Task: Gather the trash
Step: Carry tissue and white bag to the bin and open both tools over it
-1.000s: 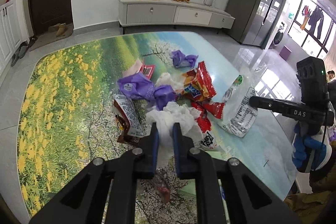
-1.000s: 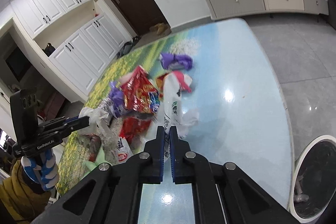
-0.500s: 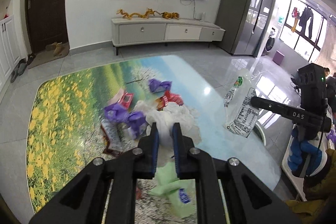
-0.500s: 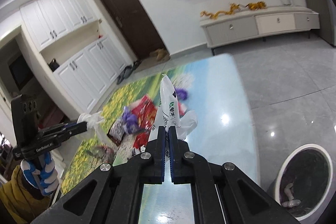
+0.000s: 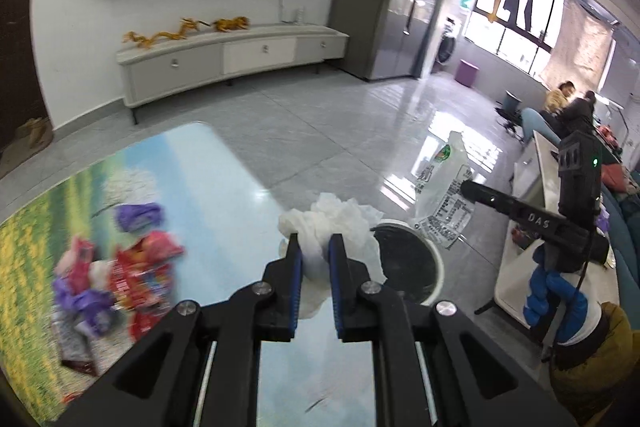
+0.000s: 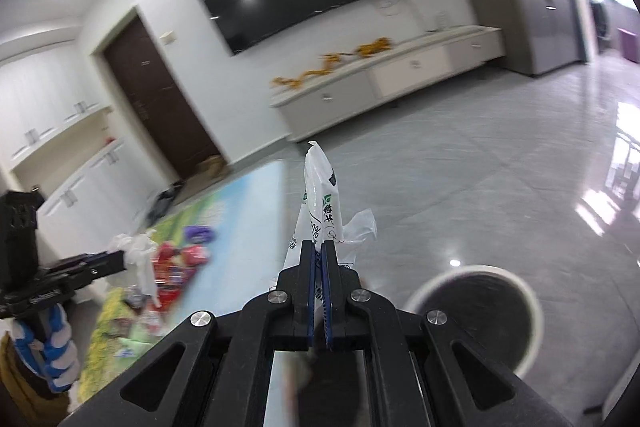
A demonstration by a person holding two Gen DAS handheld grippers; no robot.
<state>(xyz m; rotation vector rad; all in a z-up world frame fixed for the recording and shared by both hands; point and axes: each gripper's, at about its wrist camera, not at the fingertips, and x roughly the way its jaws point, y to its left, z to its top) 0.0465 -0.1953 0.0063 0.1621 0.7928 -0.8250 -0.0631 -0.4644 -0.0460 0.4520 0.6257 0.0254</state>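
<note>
Your left claw [image 5: 315, 253] grips white tissue [image 5: 332, 219]; your right claw [image 6: 319, 261] pinches printed bag [image 6: 322, 203]; bin [image 6: 472, 319] on floor beside bench [image 5: 224, 187].

At the right of the left wrist frame, "DAS" stood in pale letters on the right tongs [image 5: 476, 191]; the white bag [image 6: 320, 203] print showed "0%".
</note>
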